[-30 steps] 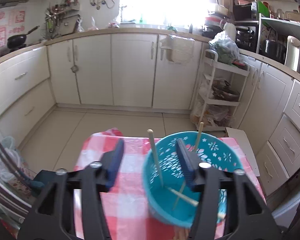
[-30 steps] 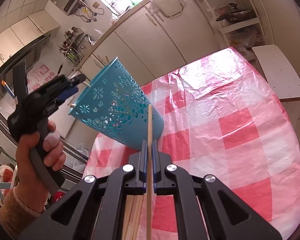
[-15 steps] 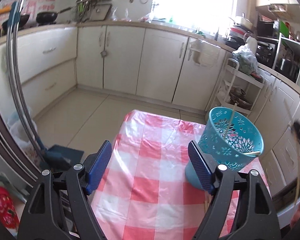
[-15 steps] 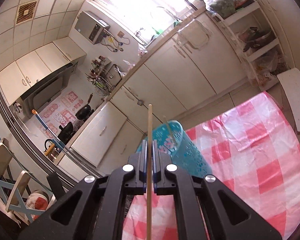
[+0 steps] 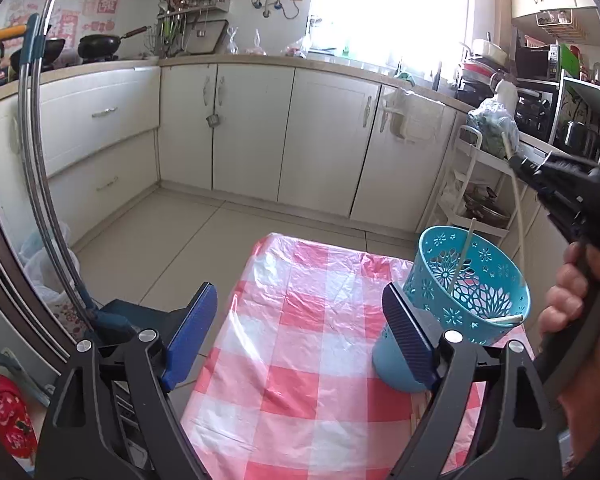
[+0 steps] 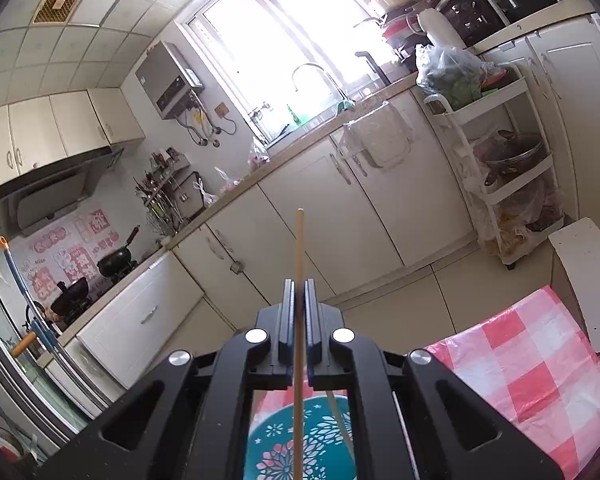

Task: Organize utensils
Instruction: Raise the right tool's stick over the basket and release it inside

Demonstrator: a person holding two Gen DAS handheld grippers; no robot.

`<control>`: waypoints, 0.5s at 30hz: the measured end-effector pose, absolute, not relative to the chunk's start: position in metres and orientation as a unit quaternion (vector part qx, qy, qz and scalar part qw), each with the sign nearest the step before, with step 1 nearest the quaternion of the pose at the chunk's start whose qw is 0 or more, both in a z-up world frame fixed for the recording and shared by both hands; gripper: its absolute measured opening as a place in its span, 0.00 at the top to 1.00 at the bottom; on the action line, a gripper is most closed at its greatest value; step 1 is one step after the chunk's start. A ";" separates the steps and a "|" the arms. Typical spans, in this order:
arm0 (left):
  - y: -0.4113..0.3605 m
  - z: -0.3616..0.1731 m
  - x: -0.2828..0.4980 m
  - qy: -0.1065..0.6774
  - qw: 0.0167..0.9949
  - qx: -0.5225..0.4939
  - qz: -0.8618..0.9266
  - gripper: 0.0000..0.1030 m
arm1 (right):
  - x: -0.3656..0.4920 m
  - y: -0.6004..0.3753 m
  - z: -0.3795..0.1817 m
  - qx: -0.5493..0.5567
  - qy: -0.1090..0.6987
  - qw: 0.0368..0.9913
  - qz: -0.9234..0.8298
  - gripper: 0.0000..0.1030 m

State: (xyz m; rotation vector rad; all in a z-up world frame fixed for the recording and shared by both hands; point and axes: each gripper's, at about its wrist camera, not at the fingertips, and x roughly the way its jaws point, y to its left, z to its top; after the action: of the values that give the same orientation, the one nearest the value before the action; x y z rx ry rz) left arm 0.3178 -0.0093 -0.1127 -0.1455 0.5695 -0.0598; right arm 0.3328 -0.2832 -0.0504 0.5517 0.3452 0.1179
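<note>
**Chopstick held above the basket, other tool spread wide**

While the right tool (image 6: 299,312) clamps a single wooden chopstick (image 6: 299,264) between its closed pads, the stick stands upright through the grip, its top end rising past the fingertips and its lower length running down over a teal perforated basket (image 6: 300,440) directly beneath. Seen from the left wrist view, that basket (image 5: 460,304) stands on a bench covered with a red and white checked cloth (image 5: 308,344), near the cloth's right edge, and already contains at least two pale chopsticks (image 5: 462,254) leaning against its inner wall. The left tool (image 5: 300,328) is spread wide, its jaws having just been opening, with only bare cloth between them; its right pad sits just beside the basket's outer wall. A person's hand (image 5: 580,292) grips the right tool's handle at the right edge.
</note>
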 end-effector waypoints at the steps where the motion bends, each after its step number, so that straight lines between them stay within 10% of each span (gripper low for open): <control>1: -0.010 -0.113 0.319 0.284 0.956 -0.073 -0.030 0.21 | 0.332 -0.281 -0.056 0.264 0.176 0.947 0.059 0.95; 8: -0.013 -0.115 0.321 0.288 0.954 -0.073 -0.031 0.21 | 0.315 -0.268 -0.076 0.202 0.209 0.955 0.066 0.94; 15: -0.010 -0.115 0.319 0.282 0.957 -0.070 -0.010 0.19 | 0.255 -0.270 -0.049 0.135 0.182 0.971 0.071 0.69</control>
State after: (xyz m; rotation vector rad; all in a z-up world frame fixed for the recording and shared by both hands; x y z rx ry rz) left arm 0.3188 -0.0101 -0.1149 -0.1426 0.5713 -0.0200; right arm 0.2547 -0.2698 -0.0486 0.2722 0.3671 0.1426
